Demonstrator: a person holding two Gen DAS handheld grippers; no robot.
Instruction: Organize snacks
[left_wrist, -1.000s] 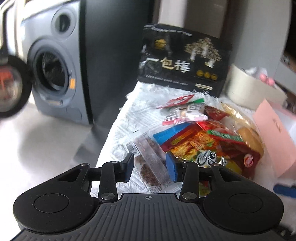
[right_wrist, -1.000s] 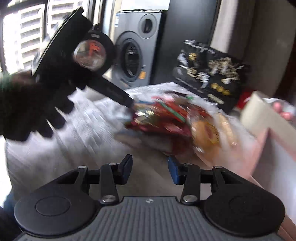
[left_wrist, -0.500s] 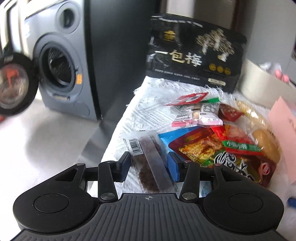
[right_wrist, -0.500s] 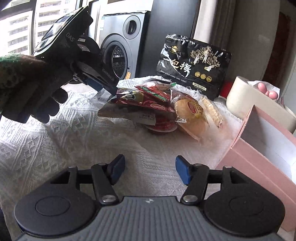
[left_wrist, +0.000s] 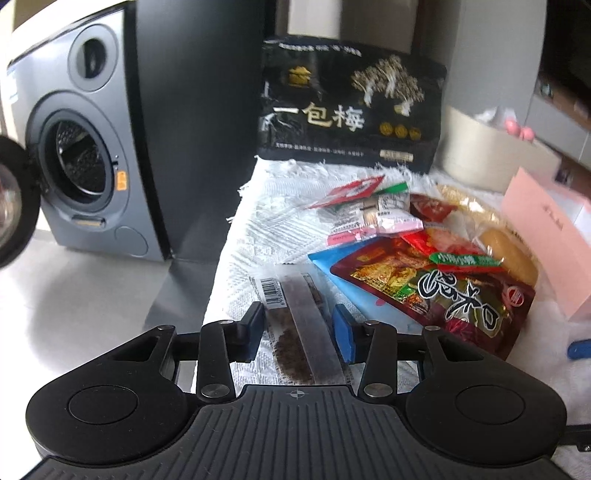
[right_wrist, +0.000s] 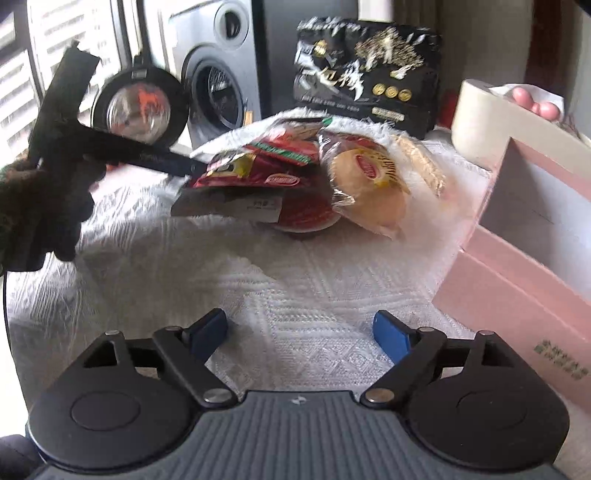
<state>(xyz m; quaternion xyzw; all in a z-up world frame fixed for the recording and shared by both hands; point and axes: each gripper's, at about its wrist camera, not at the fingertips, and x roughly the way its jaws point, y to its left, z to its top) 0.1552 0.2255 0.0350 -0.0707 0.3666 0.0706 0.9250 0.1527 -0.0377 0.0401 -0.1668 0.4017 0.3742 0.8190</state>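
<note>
Both tools (left_wrist: 299, 328) (right_wrist: 300, 334) tilted down over snacks (left_wrist: 424, 273).

Left gripper (left_wrist: 299, 328) low over the left edge of the white textured tablecloth (left_wrist: 258, 229), blue pads (left_wrist: 341, 332) either side of a clear packet of dark dried snack (left_wrist: 301, 325), jaws having just been closing, no firm press visible. Heap of snack packets (left_wrist: 424, 273) just right; black plum bag (left_wrist: 351, 103) upright at the far edge. Grey washing machine (left_wrist: 85, 155) on the floor, left; pink box (left_wrist: 546, 240) at the right edge.
</note>
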